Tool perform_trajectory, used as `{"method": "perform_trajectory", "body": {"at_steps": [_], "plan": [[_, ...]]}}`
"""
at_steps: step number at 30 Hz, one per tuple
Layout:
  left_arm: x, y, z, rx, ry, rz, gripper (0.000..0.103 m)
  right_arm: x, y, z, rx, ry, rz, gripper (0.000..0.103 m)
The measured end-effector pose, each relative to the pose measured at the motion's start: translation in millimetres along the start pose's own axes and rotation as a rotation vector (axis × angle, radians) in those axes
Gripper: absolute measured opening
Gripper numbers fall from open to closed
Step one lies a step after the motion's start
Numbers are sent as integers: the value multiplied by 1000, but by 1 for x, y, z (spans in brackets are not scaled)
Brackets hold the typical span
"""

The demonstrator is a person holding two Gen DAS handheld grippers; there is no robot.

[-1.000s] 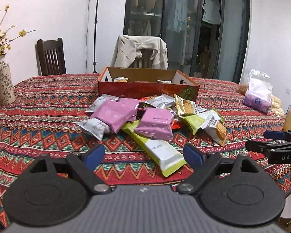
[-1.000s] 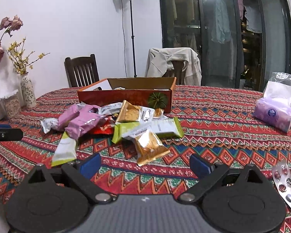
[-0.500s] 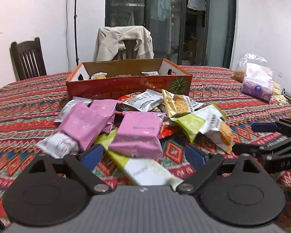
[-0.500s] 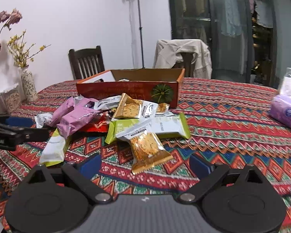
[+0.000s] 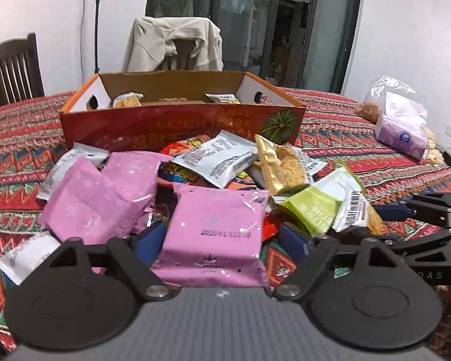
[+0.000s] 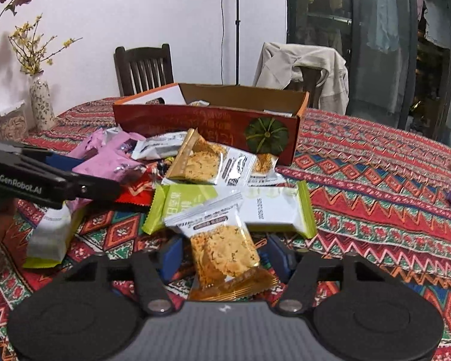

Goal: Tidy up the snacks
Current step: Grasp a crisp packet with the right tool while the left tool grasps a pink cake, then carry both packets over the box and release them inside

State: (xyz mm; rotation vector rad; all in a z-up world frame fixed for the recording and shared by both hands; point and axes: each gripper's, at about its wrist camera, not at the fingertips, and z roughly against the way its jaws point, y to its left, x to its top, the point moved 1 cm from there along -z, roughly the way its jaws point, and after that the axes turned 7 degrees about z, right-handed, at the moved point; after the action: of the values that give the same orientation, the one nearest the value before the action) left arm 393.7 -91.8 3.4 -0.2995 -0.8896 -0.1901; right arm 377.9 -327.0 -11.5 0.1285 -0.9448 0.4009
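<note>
A pile of snack packets lies on the patterned tablecloth in front of a red cardboard box (image 5: 180,126) that holds a few snacks. My left gripper (image 5: 222,240) is closing around a pink packet (image 5: 213,225) at the pile's near edge; the packet sits between the pads, with a gap still showing on the right. My right gripper (image 6: 225,254) is closing around a clear-and-gold cracker packet (image 6: 225,249), which lies between its pads with slim gaps either side. That packet rests against a green-and-white bar (image 6: 273,210). The box (image 6: 195,120) stands just behind.
Tissue pack in a plastic bag (image 5: 403,135) at the right. Flower vase (image 6: 40,102) and a jar (image 6: 12,123) at the far left. A dark chair (image 6: 144,66) and a jacket-draped chair (image 5: 174,42) stand behind the table. Left gripper's fingers (image 6: 60,180) cross the right view.
Both grippers moved forward and down to the pile. The pink packet now sits between the left jaws, the cracker packet between the right jaws, and both pairs have narrowed.
</note>
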Motion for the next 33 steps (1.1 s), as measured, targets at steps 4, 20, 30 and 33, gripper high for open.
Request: {"method": "perform_trajectory", "body": {"at_steps": [4,20,30,33], "plan": [[-3,1,7,-15,-7,-10,63,-2,5,-4,-14,20,13,50],[-46,6,133,-51,-114,87,63,-14,45,70,-26,-20,-8,41],[-63,24,194,-43,-204,116,63,-21,90,117,-52,-46,26,41],[-65,27,201,-51,-221,126,63,-19,99,129,-63,-58,35,41]]}}
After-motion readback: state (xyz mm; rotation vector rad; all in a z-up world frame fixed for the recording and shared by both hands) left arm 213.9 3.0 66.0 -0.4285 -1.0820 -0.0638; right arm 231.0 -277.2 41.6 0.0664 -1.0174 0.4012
